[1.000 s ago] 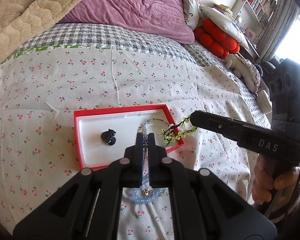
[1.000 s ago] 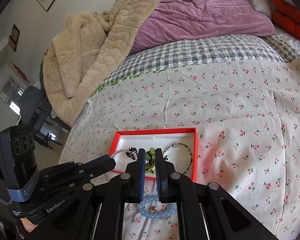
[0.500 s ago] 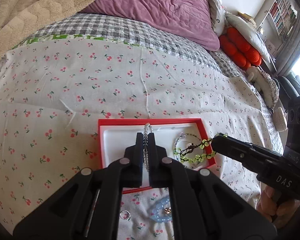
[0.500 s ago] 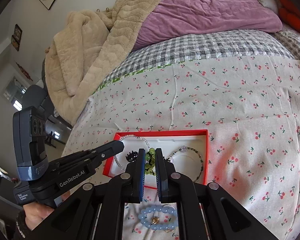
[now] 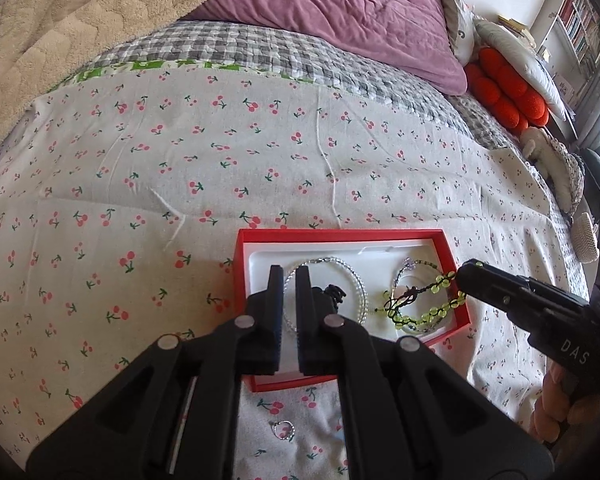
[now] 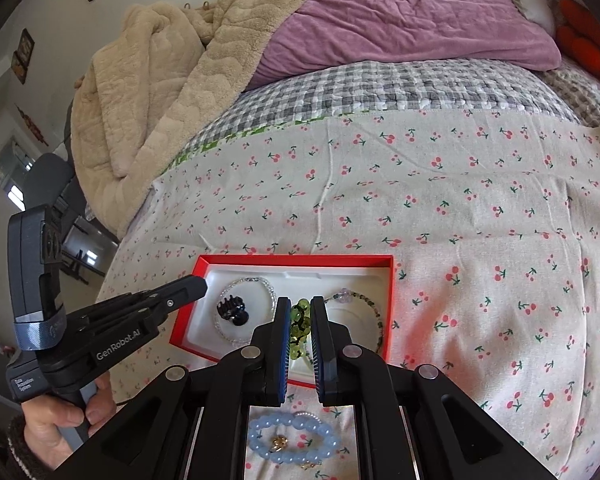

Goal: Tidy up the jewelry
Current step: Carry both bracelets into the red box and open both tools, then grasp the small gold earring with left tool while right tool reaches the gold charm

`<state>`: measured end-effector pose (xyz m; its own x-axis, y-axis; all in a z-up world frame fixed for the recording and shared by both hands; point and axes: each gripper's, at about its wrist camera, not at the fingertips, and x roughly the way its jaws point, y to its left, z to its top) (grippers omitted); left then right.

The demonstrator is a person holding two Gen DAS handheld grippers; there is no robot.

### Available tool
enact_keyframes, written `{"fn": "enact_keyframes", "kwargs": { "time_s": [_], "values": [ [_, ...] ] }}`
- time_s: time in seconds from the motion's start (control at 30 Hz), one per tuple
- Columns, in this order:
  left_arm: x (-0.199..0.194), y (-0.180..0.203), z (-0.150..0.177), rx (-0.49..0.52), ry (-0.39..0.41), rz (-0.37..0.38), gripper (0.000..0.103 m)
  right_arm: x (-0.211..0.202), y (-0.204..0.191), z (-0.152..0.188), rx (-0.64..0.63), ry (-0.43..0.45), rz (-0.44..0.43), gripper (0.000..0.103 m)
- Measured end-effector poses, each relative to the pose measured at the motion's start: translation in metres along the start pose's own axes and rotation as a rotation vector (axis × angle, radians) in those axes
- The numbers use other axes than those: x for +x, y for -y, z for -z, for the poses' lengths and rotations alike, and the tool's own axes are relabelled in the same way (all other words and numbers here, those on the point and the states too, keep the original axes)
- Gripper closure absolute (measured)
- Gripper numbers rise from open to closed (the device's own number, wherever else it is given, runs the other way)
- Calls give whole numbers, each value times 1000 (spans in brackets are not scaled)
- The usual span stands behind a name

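Since the earlier frame both grippers had descended over the red tray, lowering their bracelets inside. Left gripper: jaws narrow, pinching the clear bead bracelet at 12 o'clock. Right gripper, marked "DAS": jaws narrow on the green bead bracelet. Left housing read "GenRobot.AI".

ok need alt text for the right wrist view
The right gripper is shut on a green beaded bracelet over a red tray on a cherry-print bedsheet. The tray also holds a clear beaded bracelet around a black hair claw, beside the left gripper.
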<state>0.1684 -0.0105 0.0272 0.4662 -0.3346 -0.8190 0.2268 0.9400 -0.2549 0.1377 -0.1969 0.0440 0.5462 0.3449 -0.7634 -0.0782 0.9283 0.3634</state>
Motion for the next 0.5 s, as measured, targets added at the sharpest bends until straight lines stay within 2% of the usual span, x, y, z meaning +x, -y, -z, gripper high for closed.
{"fn": "enact_keyframes", "kwargs": {
  "time_s": [0.07,0.13,0.23,0.27,0.33,0.37,0.4,0.5],
  "values": [
    [-2,0,0,-4,0,-1,88,-2,1,0,-6,6,23,90],
    [-7,-1,0,-11,7,-4,71,-3,2,0,-15,-1,36,89],
    [-16,-2,3,-11,21,-6,55,-8,5,1,-21,-15,50,86],
    [-19,-2,5,-8,24,-9,52,-11,6,2,-22,-14,49,81],
    [-26,-2,8,-2,29,-20,44,-17,8,4,-17,-12,49,61],
    [-29,-2,11,1,31,-24,43,-21,9,6,-10,-7,46,37],
    [-33,-3,13,3,31,-29,40,-26,9,7,-2,12,43,29],
    [-42,-8,22,3,28,-42,29,-40,7,11,-7,43,37,29]
  ]
}}
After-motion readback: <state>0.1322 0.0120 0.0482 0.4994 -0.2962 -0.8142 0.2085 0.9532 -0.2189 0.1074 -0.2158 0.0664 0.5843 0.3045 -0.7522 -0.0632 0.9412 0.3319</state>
